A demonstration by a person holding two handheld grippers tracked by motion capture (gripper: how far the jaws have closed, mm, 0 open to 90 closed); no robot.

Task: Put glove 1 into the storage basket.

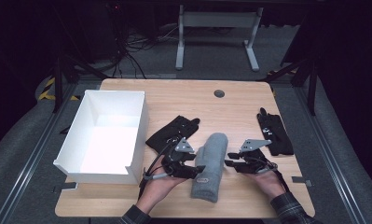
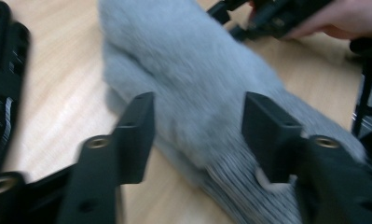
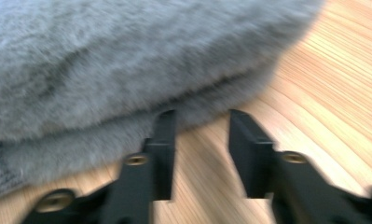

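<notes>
The wooden table (image 1: pixel 239 105) bears a white box (image 1: pixel 104 135), black gloves (image 1: pixel 172 130) and a grey mitten (image 1: pixel 210 165).

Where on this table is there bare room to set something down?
Bare wood lies along the far edge of the table behind the white box, and between the grey mitten and right black glove. Crowded: around the mitten, both grippers flanking it.

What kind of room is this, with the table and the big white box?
Probably a lab or workshop for recording handling tasks: a wooden table on dark carpet, cables trailing on the floor behind it, and hand-held grippers working a grey mitten.
</notes>
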